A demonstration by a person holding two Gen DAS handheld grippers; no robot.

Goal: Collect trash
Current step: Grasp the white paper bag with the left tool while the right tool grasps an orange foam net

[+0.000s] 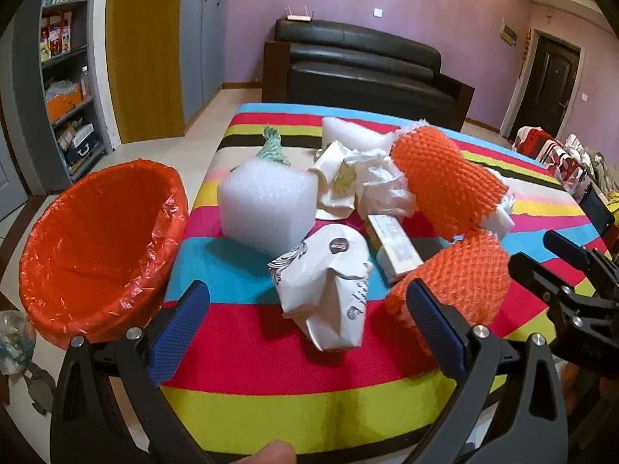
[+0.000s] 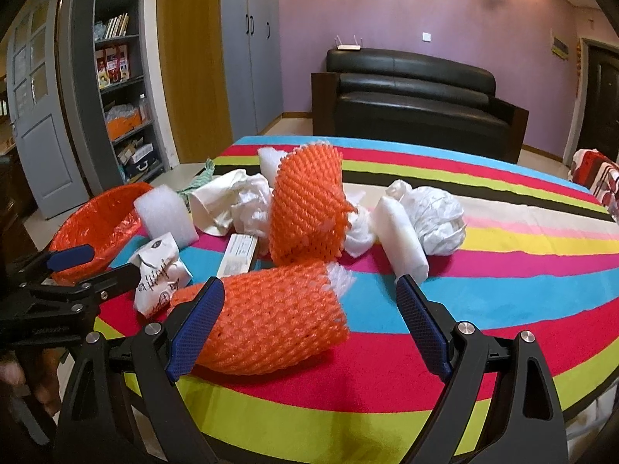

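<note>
Both grippers, left [image 1: 305, 321] and right [image 2: 309, 323], had fingers spread, empty. The soft net [image 2: 271, 321] might squash and slip; bin [image 1: 96, 247] sat off the worktop [image 2: 503, 263].

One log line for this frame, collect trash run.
stage: pre-grasp | left gripper: open, over paper bag | right gripper: open, at orange foam net | bin: empty

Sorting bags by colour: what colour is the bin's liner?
Orange-red, clearest in the left wrist view: bin liner.

Home living room; black leather sofa [image 2: 418, 89]; bookshelf [image 2: 120, 77].
</note>
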